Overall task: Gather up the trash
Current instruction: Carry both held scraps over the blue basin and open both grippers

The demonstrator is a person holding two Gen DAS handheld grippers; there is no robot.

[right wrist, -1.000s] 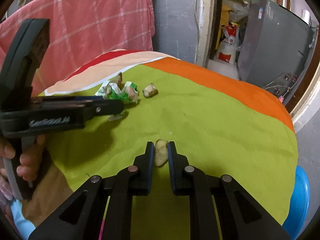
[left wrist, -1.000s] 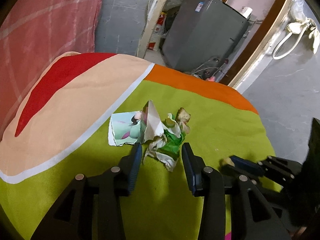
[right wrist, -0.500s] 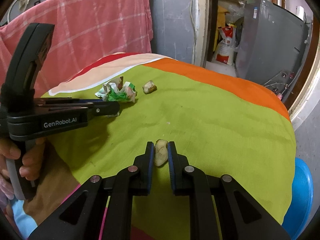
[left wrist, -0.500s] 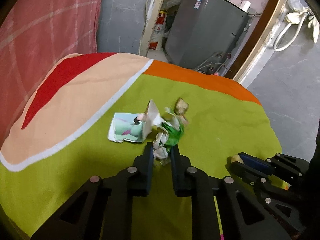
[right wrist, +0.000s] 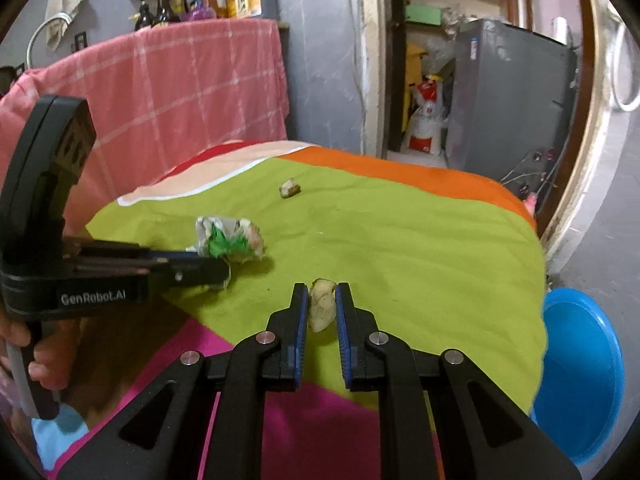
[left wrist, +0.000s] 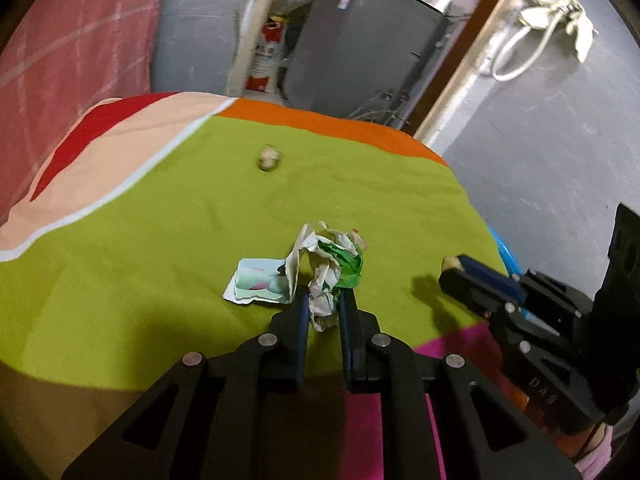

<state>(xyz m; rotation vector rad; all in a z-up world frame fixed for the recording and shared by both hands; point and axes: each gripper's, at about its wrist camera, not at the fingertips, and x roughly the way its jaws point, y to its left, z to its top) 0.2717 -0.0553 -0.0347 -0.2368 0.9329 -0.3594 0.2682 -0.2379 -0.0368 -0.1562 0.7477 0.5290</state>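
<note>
My left gripper is shut on a crumpled white and green paper wad, lifted off the green bedspread; a pale printed wrapper hangs with it. The wad also shows in the right wrist view. My right gripper is shut on a small beige scrap above the bedspread; it shows at the right of the left wrist view. Another small beige scrap lies farther back on the cover, also seen in the right wrist view.
A blue plastic tub stands on the floor right of the bed. A pink checked cloth hangs behind the bed. A grey appliance stands in the doorway beyond.
My left gripper closed on the paper wad and pulled it up and back, away from the small far scrap. My right gripper lifted back too, still holding its scrap.
</note>
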